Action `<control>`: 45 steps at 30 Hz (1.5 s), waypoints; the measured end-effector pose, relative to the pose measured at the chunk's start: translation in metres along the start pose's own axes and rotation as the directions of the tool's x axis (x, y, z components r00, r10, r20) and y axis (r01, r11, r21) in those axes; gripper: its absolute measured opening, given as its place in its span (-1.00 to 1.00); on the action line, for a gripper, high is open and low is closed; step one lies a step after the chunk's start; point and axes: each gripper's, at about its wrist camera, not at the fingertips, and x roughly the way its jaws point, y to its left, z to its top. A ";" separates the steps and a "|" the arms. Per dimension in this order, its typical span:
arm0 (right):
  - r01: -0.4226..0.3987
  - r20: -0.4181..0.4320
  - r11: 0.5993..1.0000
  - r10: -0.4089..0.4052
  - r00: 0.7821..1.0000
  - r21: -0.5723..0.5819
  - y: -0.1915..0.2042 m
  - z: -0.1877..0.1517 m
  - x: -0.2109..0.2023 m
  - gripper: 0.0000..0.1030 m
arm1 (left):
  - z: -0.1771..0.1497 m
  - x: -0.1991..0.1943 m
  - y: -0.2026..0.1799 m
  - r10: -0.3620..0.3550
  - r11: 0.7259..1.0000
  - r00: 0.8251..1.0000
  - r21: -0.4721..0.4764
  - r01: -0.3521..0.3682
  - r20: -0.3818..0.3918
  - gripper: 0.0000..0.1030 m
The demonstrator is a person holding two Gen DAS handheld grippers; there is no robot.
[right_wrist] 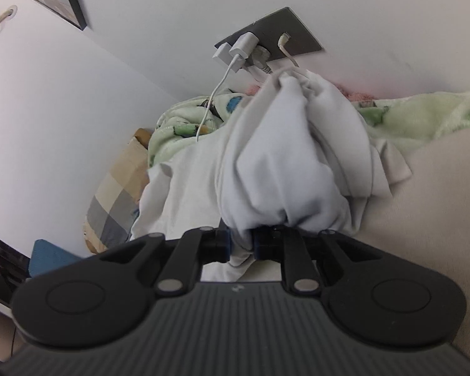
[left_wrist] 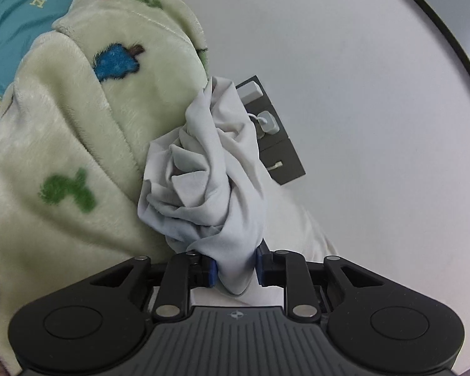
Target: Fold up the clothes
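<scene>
A white wall [right_wrist: 78,94] with a grey socket plate [right_wrist: 293,28] and plugged-in chargers [right_wrist: 242,48] backs a bed strewn with a green fleece blanket [left_wrist: 62,131]. The left gripper [left_wrist: 235,269] has a bunched white garment [left_wrist: 210,172] between its blue pads, cloth filling the gap. The right gripper [right_wrist: 240,246] is clamped on another bunch of the garment [right_wrist: 285,163], which rises ahead of both. A checked pillow [right_wrist: 119,194] leans against the wall.
</scene>
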 end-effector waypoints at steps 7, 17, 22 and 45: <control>0.063 0.090 0.993 -0.054 0.995 -0.097 0.019 0.001 -0.046 -0.62 | 0.000 -0.035 -0.026 0.154 0.960 0.985 0.224 -0.167 0.074 0.76; 0.125 0.285 0.950 -0.040 0.958 -0.288 0.056 -0.024 -0.130 -0.61 | -0.044 -0.134 -0.109 0.253 0.848 0.937 0.410 -0.335 0.240 0.99; 0.142 0.331 0.912 -0.007 0.944 -0.384 0.080 -0.046 -0.160 -0.57 | -0.079 -0.187 -0.140 0.264 0.791 0.899 0.455 -0.410 0.350 0.99; 0.263 0.368 0.775 -0.042 0.929 -0.575 0.118 -0.168 -0.186 0.71 | -0.173 -0.239 -0.153 0.312 0.623 0.808 0.535 -0.571 0.499 0.99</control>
